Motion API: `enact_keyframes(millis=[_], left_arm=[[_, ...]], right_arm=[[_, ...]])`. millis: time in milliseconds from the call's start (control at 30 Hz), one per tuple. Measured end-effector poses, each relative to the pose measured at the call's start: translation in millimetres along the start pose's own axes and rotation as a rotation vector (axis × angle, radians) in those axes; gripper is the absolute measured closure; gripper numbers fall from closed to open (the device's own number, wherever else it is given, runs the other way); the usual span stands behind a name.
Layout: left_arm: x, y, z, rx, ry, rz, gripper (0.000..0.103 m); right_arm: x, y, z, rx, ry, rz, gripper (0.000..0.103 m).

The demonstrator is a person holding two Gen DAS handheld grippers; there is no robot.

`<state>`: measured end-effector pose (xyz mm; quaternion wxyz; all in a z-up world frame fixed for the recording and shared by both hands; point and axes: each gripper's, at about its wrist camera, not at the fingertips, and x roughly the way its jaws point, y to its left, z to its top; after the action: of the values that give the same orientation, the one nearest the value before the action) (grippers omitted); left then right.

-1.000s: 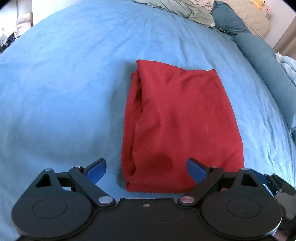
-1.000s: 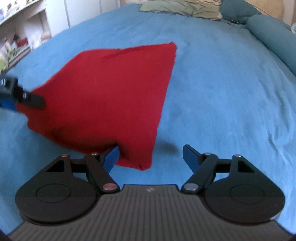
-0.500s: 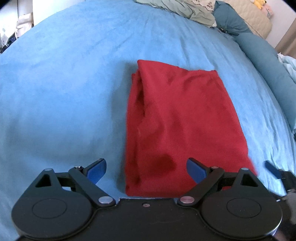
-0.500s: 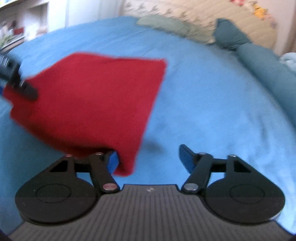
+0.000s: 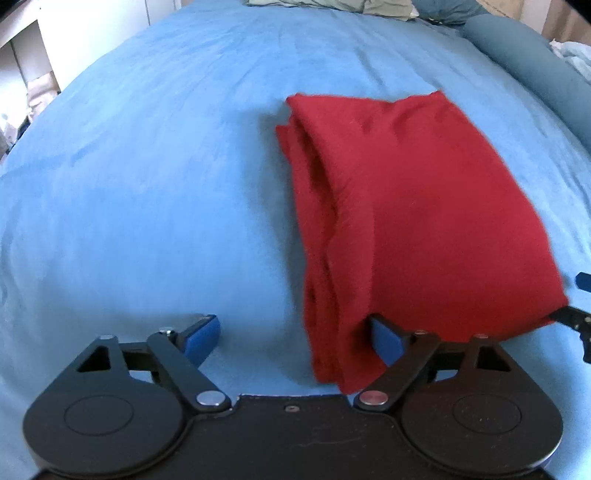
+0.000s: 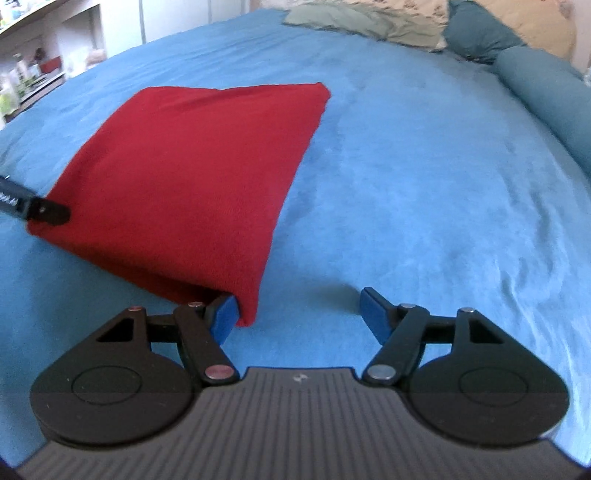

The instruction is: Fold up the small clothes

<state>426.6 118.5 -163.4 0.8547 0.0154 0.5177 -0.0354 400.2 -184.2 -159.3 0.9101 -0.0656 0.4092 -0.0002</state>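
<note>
A folded red garment (image 5: 413, 206) lies on the blue bedspread (image 5: 147, 184); it also shows in the right wrist view (image 6: 192, 177). My left gripper (image 5: 291, 338) is open, and the garment's near end drapes over its right finger (image 5: 386, 339). My right gripper (image 6: 299, 314) is open, and the garment's near right corner rests on its left finger (image 6: 225, 312). Each gripper's tip shows at the edge of the other's view, at the garment's near corners.
Teal bolster pillows (image 6: 539, 88) and a grey-green blanket (image 6: 351, 26) lie at the head of the bed. Shelves with clutter (image 6: 33, 74) stand off the bed's left side. Bare bedspread stretches to the left and right of the garment.
Both grippers have slid in under the garment's near edge and raised it, so its near corners now rest on one finger of each. The left view has shifted left.
</note>
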Motion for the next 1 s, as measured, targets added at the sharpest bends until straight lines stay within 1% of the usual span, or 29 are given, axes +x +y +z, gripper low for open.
enact_keyframes(millis=[67,100,133,167,200,233,300,333,400,467,500,533,567,600,633,700,733,767,800,867,933,967,1000], left_arm=[[-15.9,-0.2,7.3,0.013,-0.021,-0.007,0.014],[-24.2,-0.6,12.7,0.019,-0.034,-0.019,0.013],[-31.5,0.7,19.3,0.020,-0.048,-0.041,0.009],[-36.5,3.5,26.3,0.013,-0.063,-0.068,0.007],[-39.0,6.1,34.5,-0.004,-0.073,-0.096,0.001],[-37.8,10.4,44.5,-0.034,-0.078,-0.128,0.000],[-26.1,19.9,62.2,-0.094,-0.062,-0.176,0.000],[-17.3,23.1,69.5,-0.115,-0.046,-0.189,0.000],[1.5,27.2,82.2,-0.143,-0.021,-0.193,0.002],[17.4,29.9,90.1,-0.152,-0.005,-0.194,0.003],[25.0,29.6,92.3,-0.156,0.007,-0.212,0.007],[31.5,29.9,93.1,-0.162,0.020,-0.234,0.013],[37.4,31.4,94.4,-0.166,0.032,-0.247,0.016],[43.1,31.6,94.9,-0.166,0.047,-0.251,0.023],[46.8,31.9,96.1,-0.163,0.055,-0.251,0.028],[52.1,30.9,96.1,-0.170,0.054,-0.265,0.029],[53.4,30.9,96.8,-0.170,0.051,-0.269,0.030],[53.8,31.7,96.2,-0.166,0.047,-0.275,0.032],[54.0,31.8,95.8,-0.161,0.047,-0.282,0.035],[55.7,32.4,95.1,-0.163,0.052,-0.300,0.041],[57.4,31.9,95.1,-0.166,0.050,-0.316,0.050],[57.8,31.3,95.6,-0.165,0.050,-0.320,0.052],[57.4,30.4,95.9,-0.162,0.047,-0.324,0.059]], right_arm=[[-12.4,-5.2,8.2,-0.005,0.020,0.036,0.014],[-20.0,-8.9,14.4,0.002,0.023,0.058,0.010],[-29.4,-14.0,22.1,0.016,0.018,0.085,0.004],[-37.6,-19.8,30.7,0.038,0.008,0.112,0.000],[-41.6,-25.7,40.2,0.063,0.001,0.132,0.000],[-43.3,-32.2,51.0,0.095,-0.005,0.147,0.000],[-36.8,-45.2,73.0,0.170,0.000,0.177,0.000],[-28.2,-50.5,83.1,0.212,0.025,0.181,0.000],[-8.4,-59.1,97.3,0.297,0.069,0.205,0.000],[12.3,-65.6,102.5,0.392,0.086,0.247,0.000],[22.9,-68.2,103.7,0.431,0.098,0.260,0.000],[33.7,-69.2,103.9,0.468,0.110,0.274,0.000],[41.6,-69.8,103.9,0.493,0.114,0.282,0.000],[48.0,-68.6,102.7,0.515,0.114,0.289,0.000],[52.5,-67.4,101.7,0.525,0.119,0.296,0.000],[62.5,-61.9,100.2,0.521,0.139,0.310,0.000],[65.8,-59.3,100.5,0.514,0.148,0.312,0.007],[71.2,-56.9,100.7,0.504,0.160,0.314,0.011],[75.7,-53.9,100.2,0.498,0.173,0.321,0.018],[81.4,-49.9,99.2,0.506,0.183,0.339,0.019],[85.4,-46.8,98.5,0.526,0.189,0.348,0.020],[86.2,-47.5,98.6,0.532,0.189,0.356,0.022],[89.2,-48.1,99.2,0.529,0.189,0.363,0.031]])
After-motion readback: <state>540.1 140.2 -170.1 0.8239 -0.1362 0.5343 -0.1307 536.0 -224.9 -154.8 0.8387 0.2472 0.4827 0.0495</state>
